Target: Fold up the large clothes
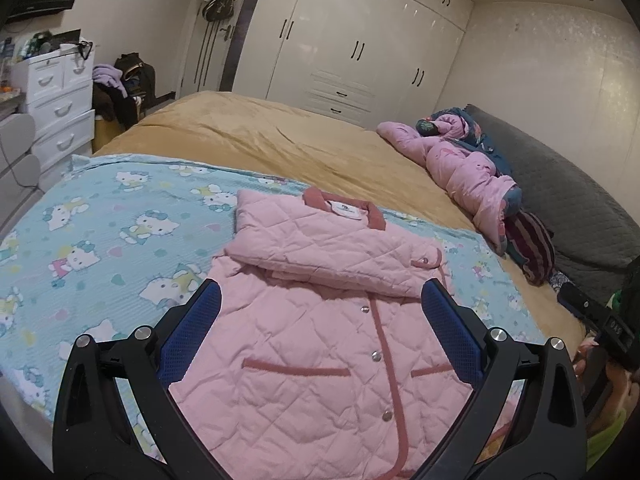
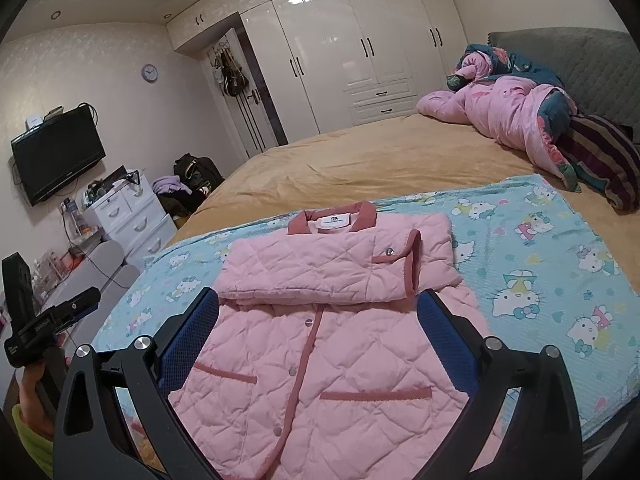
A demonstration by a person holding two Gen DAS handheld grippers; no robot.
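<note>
Left wrist view: we are looking at a pink quilted jacket with darker pink trim and snap buttons [image 1: 320, 344], lying front-up on a light blue cartoon-cat blanket [image 1: 100, 232] spread over a mustard-yellow bedcover [image 1: 280, 144]. Its sleeves are lying folded across the chest, just below the collar. Our left gripper [image 1: 320, 304] is hovering above the jacket's lower half, its blue-padded fingers [image 1: 192, 332] spread wide and grasping nothing. In the right wrist view, our right gripper [image 2: 318, 312] is hovering over the same jacket [image 2: 320, 360], likewise released and empty. Toward the headboard, a crumpled pink floral quilt [image 2: 512, 112] is lying well apart from the jacket. A white glossy wardrobe [image 2: 352, 56] is standing beyond the bed.
</note>
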